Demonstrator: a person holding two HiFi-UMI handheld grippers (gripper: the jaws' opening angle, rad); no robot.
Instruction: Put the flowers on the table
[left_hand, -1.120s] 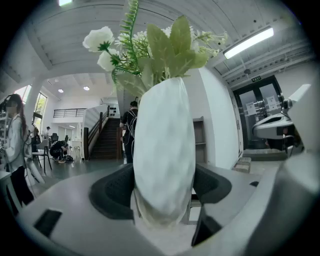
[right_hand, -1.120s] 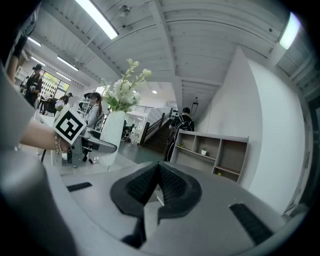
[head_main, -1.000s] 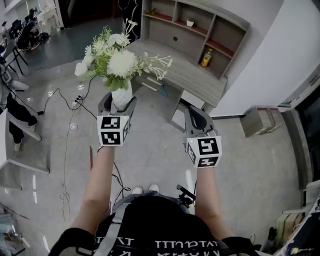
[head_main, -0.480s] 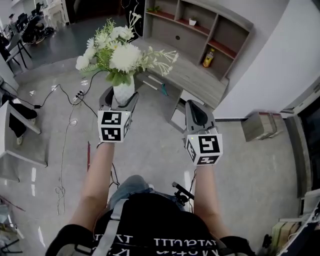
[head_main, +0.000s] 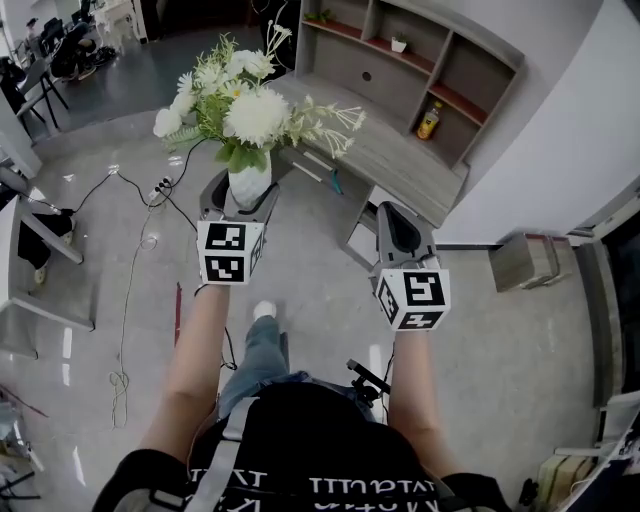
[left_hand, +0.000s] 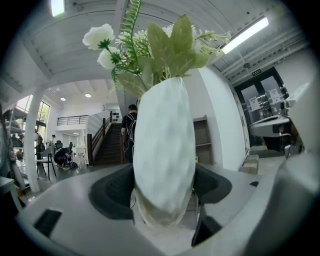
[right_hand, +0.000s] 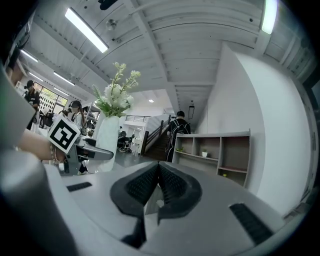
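1. Gripping is noted at the left gripper: its jaws are pressed onto the white vase from both sides, low on the body.
2. The flowers are carried upright in that vase, long axis vertical, blooms well above the jaws. The vase is held in the air and is not set on anything.
3. The right gripper is seen with its jaws pressed together and nothing between them.
4. The grey table is seen ahead and to the right of the vase, in front of the shelf unit. Bare floor is seen beneath the left gripper.
5. A carrying stage is judged. The vase would have to be brought forward and rightward over the tabletop, kept upright, then lowered base first. The right gripper is placed nearer the table, but the load is borne by the left.
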